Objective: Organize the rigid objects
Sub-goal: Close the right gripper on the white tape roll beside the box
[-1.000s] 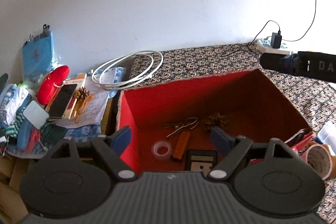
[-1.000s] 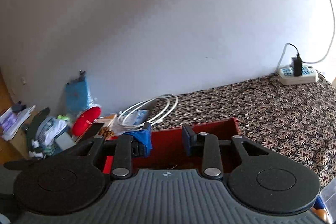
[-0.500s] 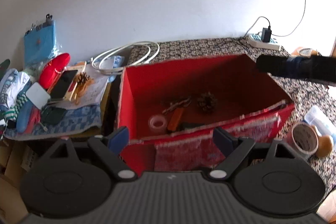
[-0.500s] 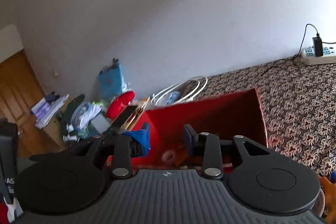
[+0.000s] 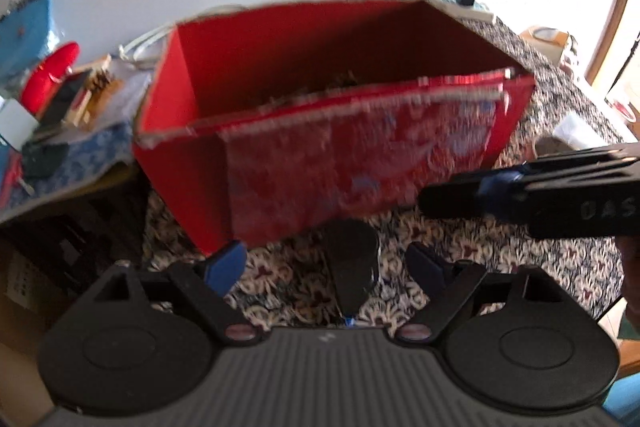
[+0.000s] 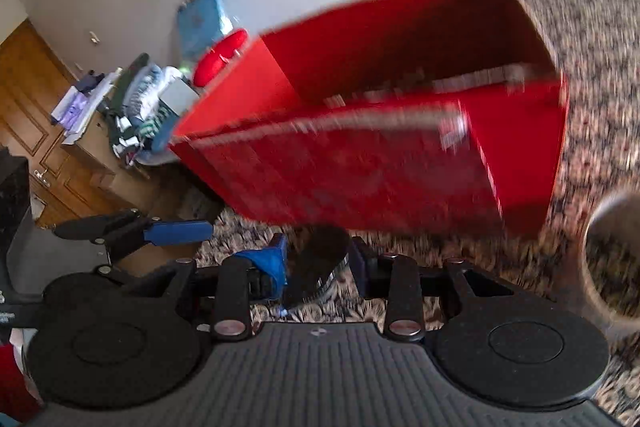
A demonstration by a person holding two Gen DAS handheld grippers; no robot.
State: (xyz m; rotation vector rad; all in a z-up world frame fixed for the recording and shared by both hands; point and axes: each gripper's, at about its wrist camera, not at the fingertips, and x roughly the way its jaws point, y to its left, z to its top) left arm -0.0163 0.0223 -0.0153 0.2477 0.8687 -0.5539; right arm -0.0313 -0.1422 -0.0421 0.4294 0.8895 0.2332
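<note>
A red open-topped box (image 5: 340, 155) (image 6: 380, 163) stands on the patterned cloth, and its near wall hides what is inside. In front of it a black oval object (image 5: 350, 259) (image 6: 320, 259) with a silvery edge lies on the cloth. My left gripper (image 5: 324, 265) is open wide, its blue pads either side of the object and apart from it. My right gripper (image 6: 318, 265) is open by a narrow gap, the object showing beyond it, untouched. In the left wrist view the right gripper (image 5: 444, 195) hangs to the object's right, by the box's near corner.
A tape roll (image 6: 612, 259) lies on the cloth to the right of the box. A cluttered side table at left holds a red case (image 5: 50, 75) and a blue pouch (image 5: 28, 23). A power strip (image 5: 468, 7) sits behind the box.
Both grippers have come down in front of the box, so its inside no longer shows. The black object has come into view between the fingers. The right gripper has dropped beside the box's near right corner.
</note>
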